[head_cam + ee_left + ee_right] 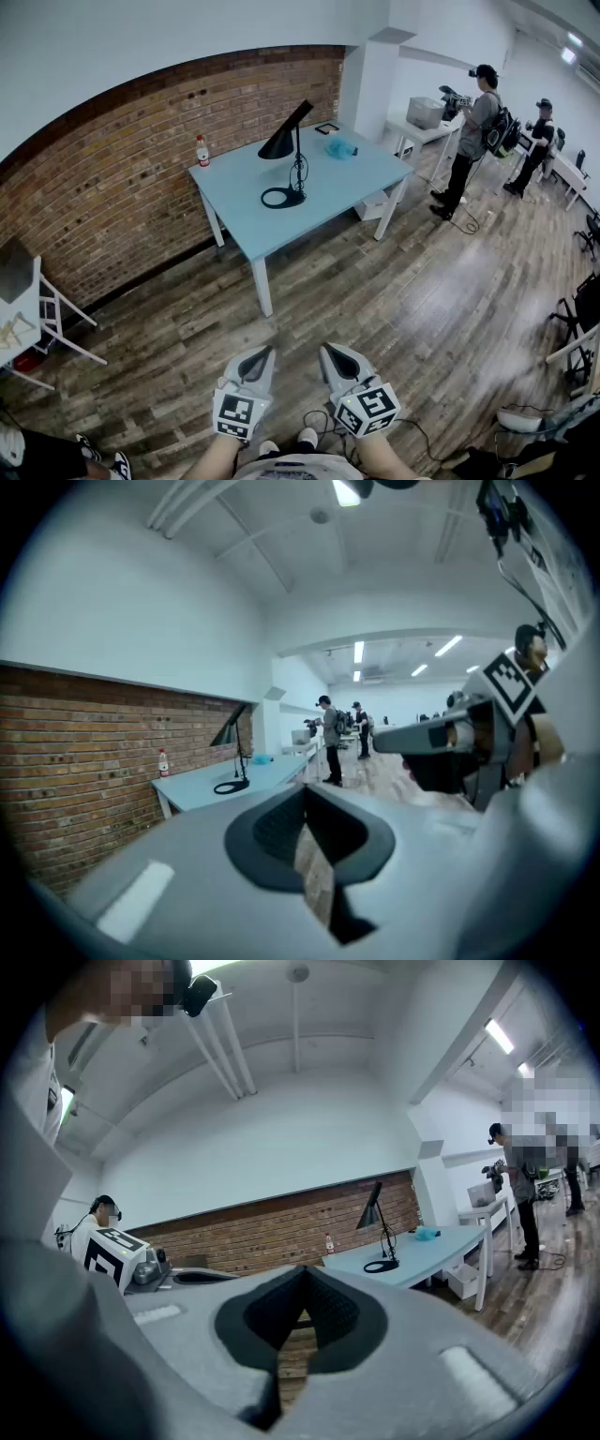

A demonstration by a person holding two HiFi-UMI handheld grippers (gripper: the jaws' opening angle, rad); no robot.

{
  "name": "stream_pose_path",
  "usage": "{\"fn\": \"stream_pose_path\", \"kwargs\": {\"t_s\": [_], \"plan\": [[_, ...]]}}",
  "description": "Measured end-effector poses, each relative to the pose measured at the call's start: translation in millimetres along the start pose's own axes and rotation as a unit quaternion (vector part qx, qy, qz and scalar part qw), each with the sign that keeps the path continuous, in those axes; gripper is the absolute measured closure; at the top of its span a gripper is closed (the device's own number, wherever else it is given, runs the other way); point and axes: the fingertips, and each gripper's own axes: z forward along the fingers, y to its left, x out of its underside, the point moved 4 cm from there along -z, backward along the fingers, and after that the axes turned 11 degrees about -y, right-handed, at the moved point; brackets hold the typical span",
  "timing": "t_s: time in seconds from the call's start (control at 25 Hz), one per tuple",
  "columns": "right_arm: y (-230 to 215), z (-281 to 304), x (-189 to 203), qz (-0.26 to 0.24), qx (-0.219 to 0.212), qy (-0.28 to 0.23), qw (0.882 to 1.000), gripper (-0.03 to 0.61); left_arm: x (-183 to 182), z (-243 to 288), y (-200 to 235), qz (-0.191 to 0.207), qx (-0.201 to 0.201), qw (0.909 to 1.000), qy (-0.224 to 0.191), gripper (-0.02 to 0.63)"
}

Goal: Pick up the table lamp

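Jaws together and empty, the left gripper (257, 360) and right gripper (335, 360) hung at bottom centre, well apart from the table lamp (289, 155) standing on the blue desk (349, 180) at upper centre; a grab high on its thin stem could likely tip it.

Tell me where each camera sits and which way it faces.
Head view: on the person's head, facing steeply down at floor and table; left gripper, right gripper and forearms show below.
Left gripper view: on the left gripper, facing along its shut jaws toward the table; right gripper shows at right.
Right gripper view: on the right gripper, facing along its shut jaws toward the brick wall; left gripper's marker cube shows left.
Shared: all three see the table lamp.
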Motion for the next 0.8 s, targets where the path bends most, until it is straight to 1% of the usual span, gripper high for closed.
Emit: {"fn": "stream_pose_path", "kwargs": {"t_s": [0.32, 0.52, 0.8], "plan": [[-11.5, -8.9, -14.2, -0.018, -0.008, -0.004, 1.0, 0.581, -4.2, 9.1, -15.0, -0.01, 0.0, 0.9999, 0.006, 0.621], [-30.6, -16.5, -14.6, 0.001, -0.008, -0.004, 1.0, 0.581, 0.8, 17.0, -30.6, -0.009, 0.003, 0.9999, 0.01, 0.621], [-54.3, -21.2, -8.9, 0.019, -0.02, -0.004, 1.0, 0.581, 10.3, 32.9, -42.5, -0.016, -0.014, 0.9997, 0.012, 0.621]]}}
